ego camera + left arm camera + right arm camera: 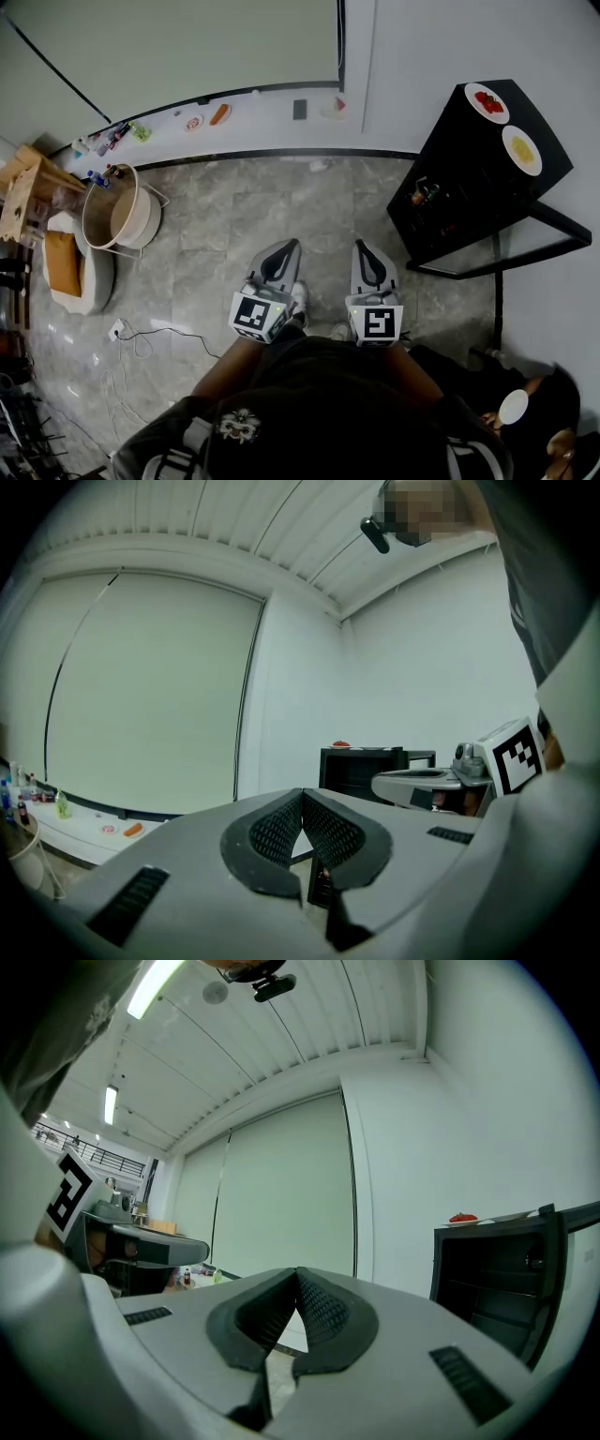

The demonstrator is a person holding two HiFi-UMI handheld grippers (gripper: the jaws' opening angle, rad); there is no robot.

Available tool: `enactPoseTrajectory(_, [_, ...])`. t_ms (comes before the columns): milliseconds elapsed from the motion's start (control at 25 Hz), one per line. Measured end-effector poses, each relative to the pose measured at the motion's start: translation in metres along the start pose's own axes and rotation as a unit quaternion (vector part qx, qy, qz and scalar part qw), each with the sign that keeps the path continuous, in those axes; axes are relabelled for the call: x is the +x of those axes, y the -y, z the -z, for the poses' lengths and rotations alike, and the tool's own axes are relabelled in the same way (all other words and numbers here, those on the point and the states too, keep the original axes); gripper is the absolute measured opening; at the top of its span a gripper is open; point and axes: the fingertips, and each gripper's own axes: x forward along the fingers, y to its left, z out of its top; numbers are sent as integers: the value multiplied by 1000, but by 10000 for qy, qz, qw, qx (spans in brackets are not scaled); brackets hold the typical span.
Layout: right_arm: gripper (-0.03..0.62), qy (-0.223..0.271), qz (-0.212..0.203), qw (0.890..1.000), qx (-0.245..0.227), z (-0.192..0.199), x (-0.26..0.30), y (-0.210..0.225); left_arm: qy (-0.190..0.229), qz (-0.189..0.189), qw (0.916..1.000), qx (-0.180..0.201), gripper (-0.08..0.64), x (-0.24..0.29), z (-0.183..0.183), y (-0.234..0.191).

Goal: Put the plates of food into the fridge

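A black fridge [487, 169] stands at the right with its glass door [525, 248] swung open. On its top lie two white plates, one with red food [487, 101] and one with yellow food [522, 149]. My left gripper [281, 255] and right gripper [367, 258] are held side by side over the grey floor, short of the fridge, both shut with nothing in them. In the left gripper view the shut gripper [302, 794] points towards the fridge [361, 771]. In the right gripper view the shut gripper [298, 1274] has the fridge [497, 1279] and the red-food plate [463, 1219] at its right.
A round tub on a wire stand [120, 208] and a cushioned seat [70, 267] stand at the left. A low ledge [253, 103] along the window carries small items. Cables [141, 337] lie on the floor. A person with a white cup [514, 406] sits at the lower right.
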Motion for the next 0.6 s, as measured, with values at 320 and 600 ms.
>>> enactPoseTrajectory(320, [25,79,299,9995,-103,-3,60,9,-61,387,9992,-44,23,45,2,-42])
enactPoseTrajectory(600, [25,-4,721,9974,47,0,114,14,-46,793,9968,59,23,86,-2,-92])
